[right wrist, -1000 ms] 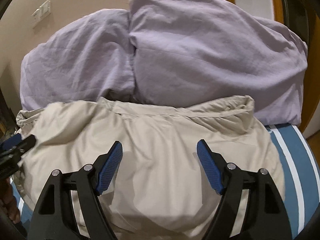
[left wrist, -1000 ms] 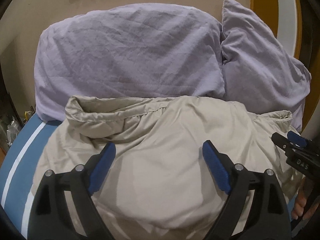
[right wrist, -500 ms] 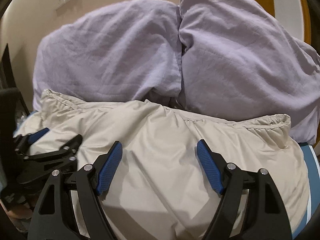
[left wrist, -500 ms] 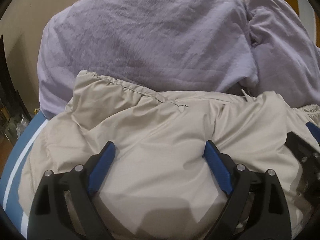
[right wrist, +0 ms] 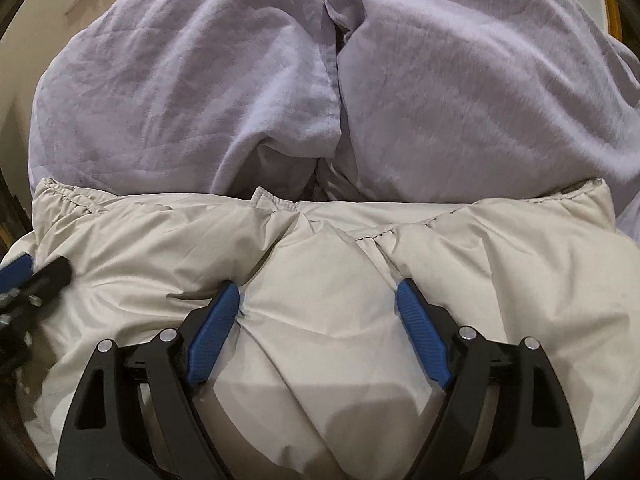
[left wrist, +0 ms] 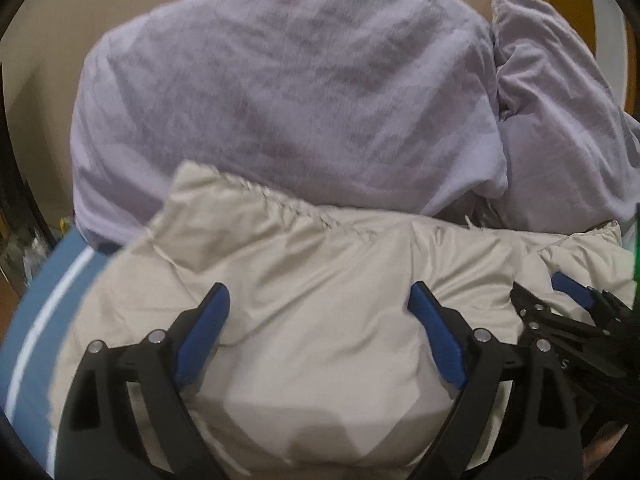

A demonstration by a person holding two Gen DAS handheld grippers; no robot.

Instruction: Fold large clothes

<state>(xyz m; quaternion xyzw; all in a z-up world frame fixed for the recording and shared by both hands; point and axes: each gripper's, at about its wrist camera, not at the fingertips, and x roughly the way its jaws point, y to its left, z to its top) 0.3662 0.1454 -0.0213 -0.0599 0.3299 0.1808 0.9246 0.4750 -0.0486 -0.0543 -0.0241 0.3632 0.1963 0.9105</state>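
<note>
Under both tools: beige jacket [right wrist: 320, 320] | left hand-held gripper [left wrist: 320, 312] wide, empty | right hand-held gripper [right wrist: 318, 304] wide, pads against puffed fabric

1. My right gripper [right wrist: 318, 320] has come forward and down onto the beige jacket [right wrist: 320, 264]; its left pad [right wrist: 214, 330] now dents the fabric.
2. Its jaws have just been opening, with a fabric mound between them.
3. The jacket's far hem now lies closer against the lilac pillows [right wrist: 200, 80].
4. The left gripper [left wrist: 320, 328] now sits much nearer the right one.
</note>
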